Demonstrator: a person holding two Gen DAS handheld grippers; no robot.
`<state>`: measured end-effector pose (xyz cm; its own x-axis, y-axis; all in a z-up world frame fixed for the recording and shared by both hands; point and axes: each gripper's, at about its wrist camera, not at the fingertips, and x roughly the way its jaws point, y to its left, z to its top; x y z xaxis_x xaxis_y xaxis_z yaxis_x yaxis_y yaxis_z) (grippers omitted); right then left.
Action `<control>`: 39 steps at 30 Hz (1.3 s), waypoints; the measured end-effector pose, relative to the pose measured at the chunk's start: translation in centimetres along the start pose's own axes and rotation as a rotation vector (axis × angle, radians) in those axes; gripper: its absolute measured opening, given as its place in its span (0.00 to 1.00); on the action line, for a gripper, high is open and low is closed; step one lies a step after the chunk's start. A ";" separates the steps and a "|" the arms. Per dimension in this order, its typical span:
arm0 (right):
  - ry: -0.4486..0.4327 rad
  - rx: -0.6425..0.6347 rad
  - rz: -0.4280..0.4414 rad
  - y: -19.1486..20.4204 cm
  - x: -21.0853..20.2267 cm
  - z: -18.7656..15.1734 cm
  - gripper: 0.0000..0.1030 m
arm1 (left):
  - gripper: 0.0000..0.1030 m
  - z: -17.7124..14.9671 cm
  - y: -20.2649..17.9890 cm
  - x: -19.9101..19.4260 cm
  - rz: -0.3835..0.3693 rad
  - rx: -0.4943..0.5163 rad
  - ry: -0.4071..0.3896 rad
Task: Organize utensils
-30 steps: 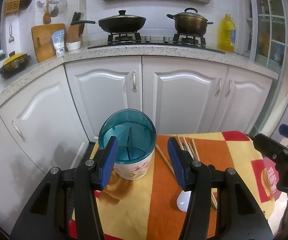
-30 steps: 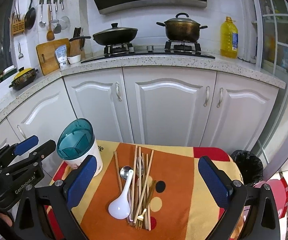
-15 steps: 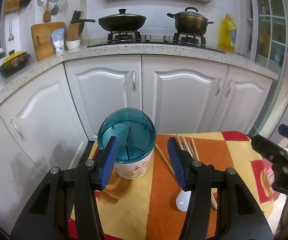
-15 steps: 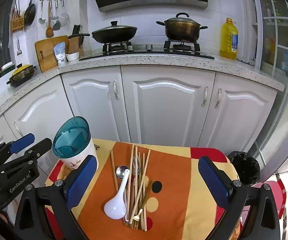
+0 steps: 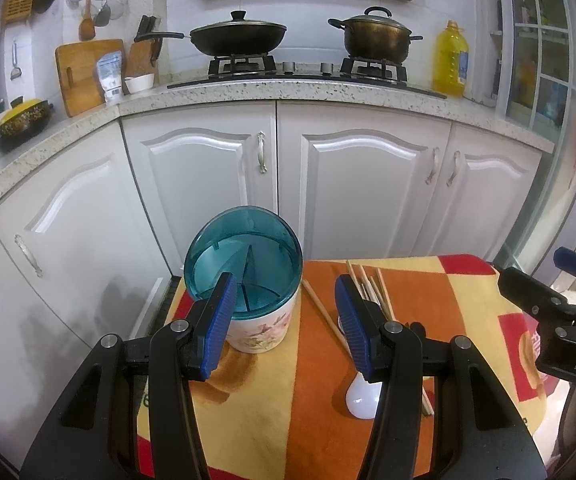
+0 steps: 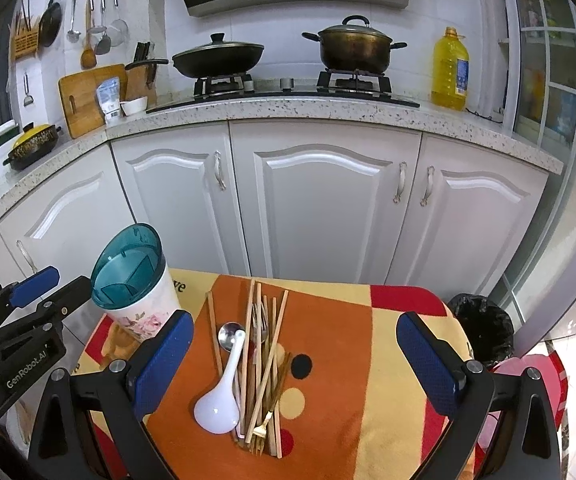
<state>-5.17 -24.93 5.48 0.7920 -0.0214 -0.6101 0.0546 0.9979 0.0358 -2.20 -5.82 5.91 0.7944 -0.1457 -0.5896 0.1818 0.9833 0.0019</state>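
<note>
Glossy white ceramic spoon (image 6: 218,408) lies beside slim wooden chopsticks (image 6: 262,364).

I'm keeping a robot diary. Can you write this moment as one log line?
left gripper: open, empty | right gripper: open, empty | utensil holder: empty | chopsticks, white soup spoon: on table

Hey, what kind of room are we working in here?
A home kitchen, most likely. A gas stove on a speckled counter carries a lidded wok and a pot, white cabinets run beneath, and ladles hang on the tiled wall beside a cutting board.
</note>
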 end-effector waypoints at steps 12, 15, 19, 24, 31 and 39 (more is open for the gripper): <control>-0.001 0.004 -0.002 -0.1 -0.2 0.1 0.99 | 0.49 0.0 -0.2 -0.1 -0.005 -0.003 0.000; 0.000 0.012 0.013 -0.2 -0.1 0.0 0.99 | 0.49 0.1 -0.2 -0.1 -0.005 -0.003 -0.003; 0.008 0.016 0.013 -0.3 0.0 0.0 0.99 | 0.49 0.1 -0.2 -0.1 -0.009 -0.004 0.000; 0.012 0.015 0.013 -0.3 0.1 -0.1 0.99 | 0.49 0.0 -0.3 -0.1 -0.011 -0.002 0.003; 0.010 0.008 0.006 -0.2 0.4 -0.5 0.99 | 0.49 -0.1 -0.4 0.0 -0.008 0.000 0.005; 0.019 0.006 -0.008 -0.5 0.7 -0.7 0.99 | 0.49 -0.5 -0.2 0.7 -0.003 -0.001 0.026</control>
<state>-5.12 -25.42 4.49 0.7796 -0.0285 -0.6257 0.0651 0.9972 0.0356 -1.95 -6.07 5.13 0.7786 -0.1457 -0.6104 0.1834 0.9830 -0.0007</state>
